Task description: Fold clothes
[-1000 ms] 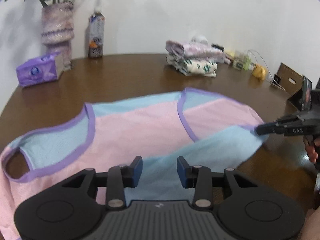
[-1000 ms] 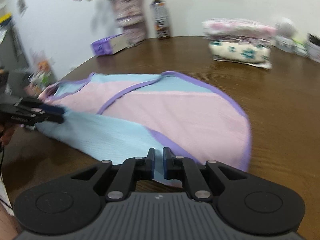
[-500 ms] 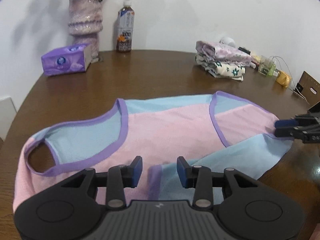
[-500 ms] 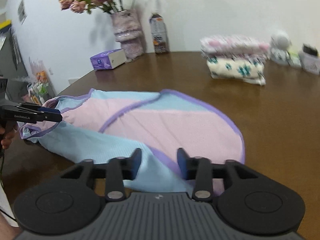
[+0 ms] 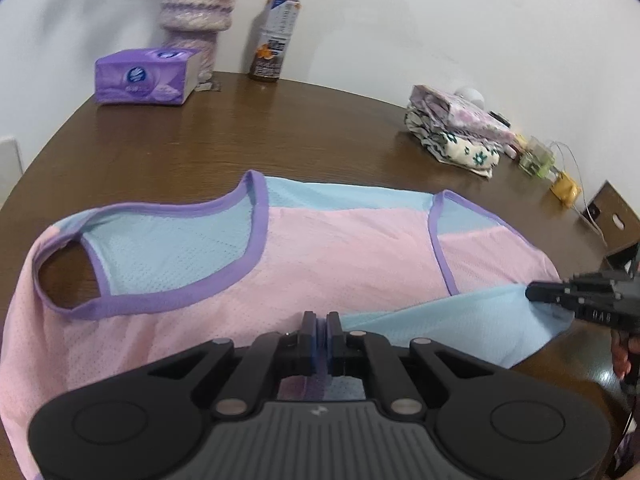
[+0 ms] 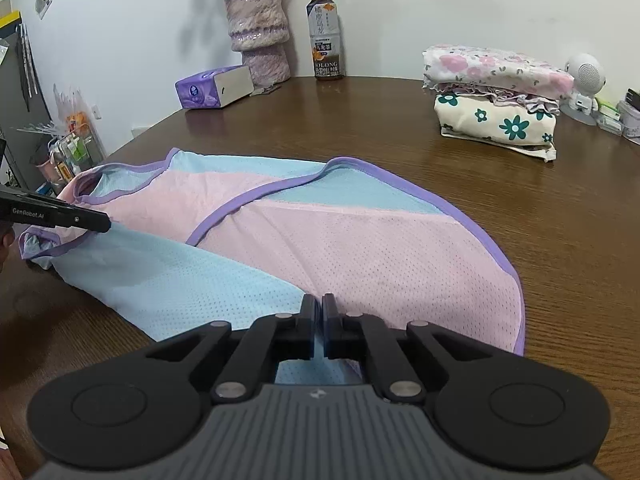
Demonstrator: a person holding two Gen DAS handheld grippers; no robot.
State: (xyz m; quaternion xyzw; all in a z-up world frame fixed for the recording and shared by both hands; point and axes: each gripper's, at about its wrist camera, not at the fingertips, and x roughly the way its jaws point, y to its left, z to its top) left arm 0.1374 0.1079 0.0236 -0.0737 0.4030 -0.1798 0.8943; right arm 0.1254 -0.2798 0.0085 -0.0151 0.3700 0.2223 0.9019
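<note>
Pink-and-blue mesh vest with purple trim [image 5: 340, 256] lies spread on the brown wooden counter [image 5: 280, 132]; left tool [image 5: 321, 322] closing on its near hem, right tool [image 6: 319, 304] clamped onto the blue edge.

The right hand-held gripper [image 6: 319, 312] pinches the pink-and-blue mesh top [image 6: 360, 248] on the table [image 6: 560, 208].

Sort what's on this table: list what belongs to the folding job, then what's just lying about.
Part of the job:
- pink and blue mesh top
- left gripper, closing on its near edge
- right gripper, shut on its hem

Lying about:
- tissue box
- tea bottle
- vase
- folded stack
</note>
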